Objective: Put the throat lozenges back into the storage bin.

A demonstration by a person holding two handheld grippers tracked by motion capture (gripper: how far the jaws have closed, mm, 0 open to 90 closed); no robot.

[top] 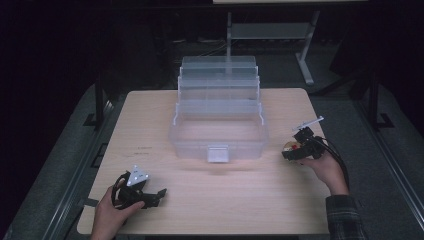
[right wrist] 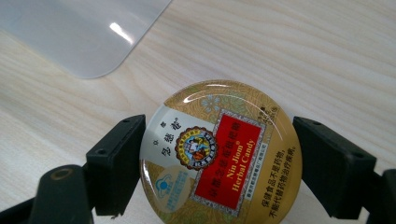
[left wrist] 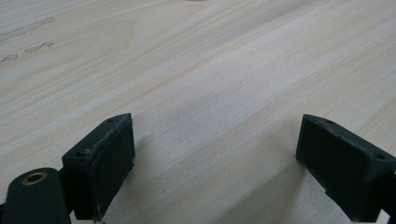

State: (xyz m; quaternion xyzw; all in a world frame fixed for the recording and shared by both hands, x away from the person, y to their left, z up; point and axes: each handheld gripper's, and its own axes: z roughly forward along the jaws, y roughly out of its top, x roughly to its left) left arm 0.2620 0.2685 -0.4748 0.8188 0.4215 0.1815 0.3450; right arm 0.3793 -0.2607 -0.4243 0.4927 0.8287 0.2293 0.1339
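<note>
The right gripper [right wrist: 219,163] is clamping a round candy tin [right wrist: 220,154] between its two black jaws, one pad pressing on each side of the rim. The tin's gold lid is facing the right gripper view, and its red panel is reading "Nin Jiom Herbal Candy" in yellow letters, with Chinese characters running down a pale band beside a round emblem (more small Chinese print is sitting at the lower edge, too fine to read). In the high view the right gripper [top: 300,146] is holding the tin [top: 290,147] close above the wooden table [top: 225,200], to the right of the clear plastic toolbox [top: 218,131] and apart from it; whether the tin is touching the table is not clear. The toolbox is standing open, its stepped trays folded back toward the far side; a rounded corner of it [right wrist: 79,32] is showing in the right gripper view.

The left gripper [top: 150,196] is resting near the table's front left corner, its jaws standing wide apart over bare wood [left wrist: 210,93], grasping nothing.
</note>
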